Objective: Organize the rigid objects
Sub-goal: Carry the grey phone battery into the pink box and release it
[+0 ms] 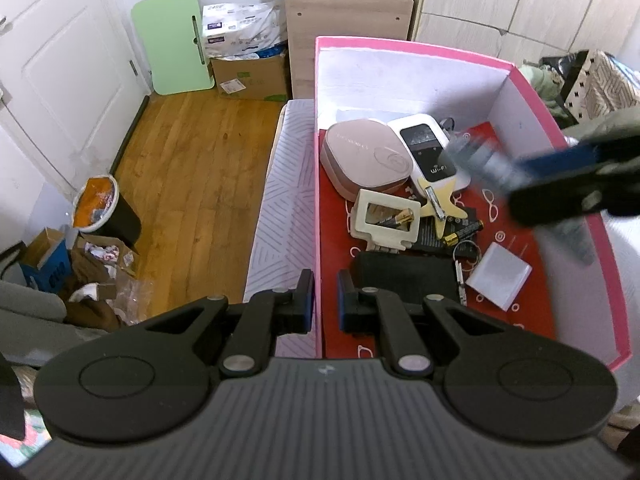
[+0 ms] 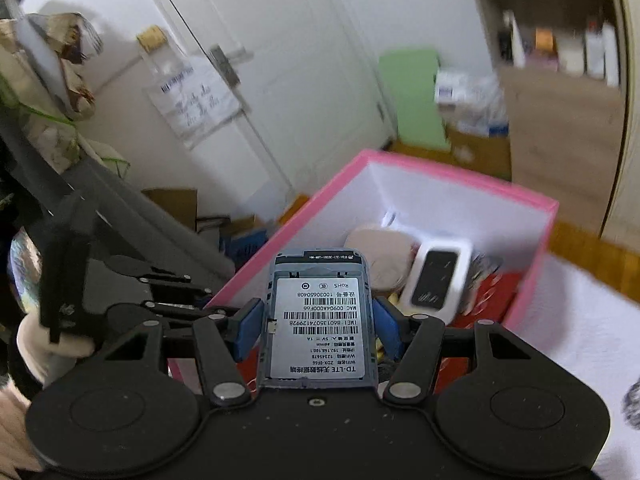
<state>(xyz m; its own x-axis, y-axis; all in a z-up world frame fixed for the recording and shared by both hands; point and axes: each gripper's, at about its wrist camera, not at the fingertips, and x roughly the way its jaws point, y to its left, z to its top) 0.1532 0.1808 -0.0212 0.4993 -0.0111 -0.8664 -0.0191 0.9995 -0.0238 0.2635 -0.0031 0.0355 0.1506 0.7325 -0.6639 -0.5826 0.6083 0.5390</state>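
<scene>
A pink box (image 1: 400,46) with white walls and a red floor holds a beige case (image 1: 366,156), a white Wi-Fi router (image 1: 430,148), a cream frame (image 1: 386,216), batteries (image 1: 464,234), a black pouch (image 1: 404,276) and a white card (image 1: 498,276). My left gripper (image 1: 322,302) is shut on the box's left wall near its front corner. My right gripper (image 2: 316,328) is shut on a grey device body with a label (image 2: 320,320) and holds it above the box (image 2: 460,182). It shows blurred in the left wrist view (image 1: 480,158).
The box sits on a patterned mattress (image 1: 280,200). On the wood floor to the left are a bin (image 1: 100,208), cardboard and rubbish (image 1: 92,264). A green board (image 1: 172,40), cartons (image 1: 248,72) and a wooden shelf unit (image 1: 348,28) stand behind.
</scene>
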